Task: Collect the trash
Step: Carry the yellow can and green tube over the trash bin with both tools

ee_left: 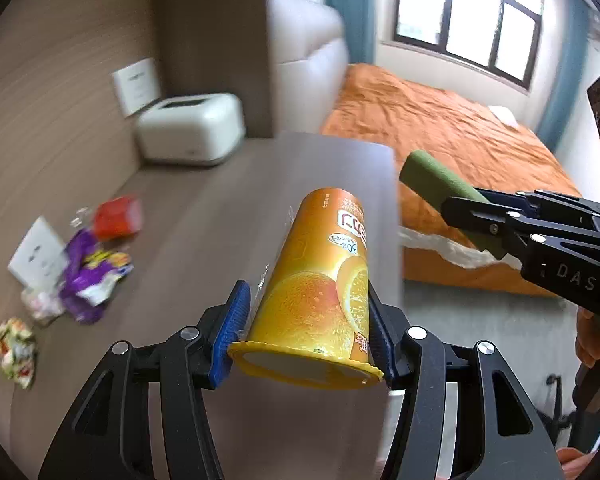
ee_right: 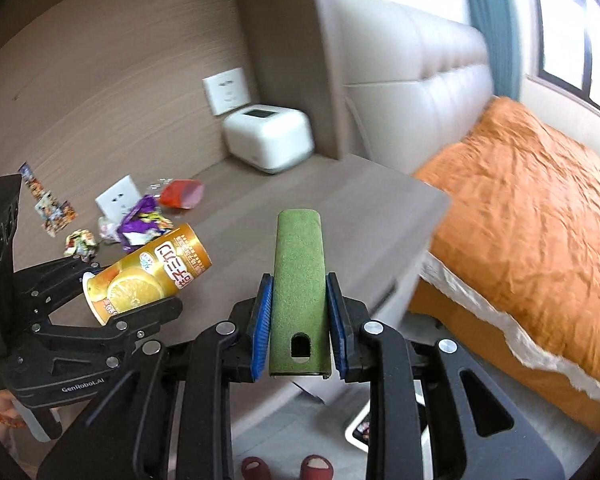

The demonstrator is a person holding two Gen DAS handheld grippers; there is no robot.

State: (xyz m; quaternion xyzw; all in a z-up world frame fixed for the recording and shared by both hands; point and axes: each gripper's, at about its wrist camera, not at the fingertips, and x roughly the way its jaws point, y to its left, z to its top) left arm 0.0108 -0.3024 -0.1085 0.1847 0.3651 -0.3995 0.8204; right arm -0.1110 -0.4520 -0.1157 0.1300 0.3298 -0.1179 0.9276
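Between my left gripper's (ee_left: 304, 332) blue pads (ee_left: 230, 320) sits an orange juice cup (ee_left: 316, 288), pinched near its rim and held tipped over the wooden desk (ee_left: 228, 192), clear of the surface. My right gripper (ee_right: 300, 320) is clamped on a green felt-covered tube (ee_right: 299, 280), also lifted off the desk. So I judge two pieces are in hand but not yet binned; I see no bin for certain, only a white-edged object on the floor below the right gripper. Left on the desk by the wall: a purple wrapper (ee_left: 90, 276), a red packet (ee_left: 116, 218), a crumpled wrapper (ee_left: 16, 346) and small scraps. A white box (ee_left: 190, 128) stands in the corner.
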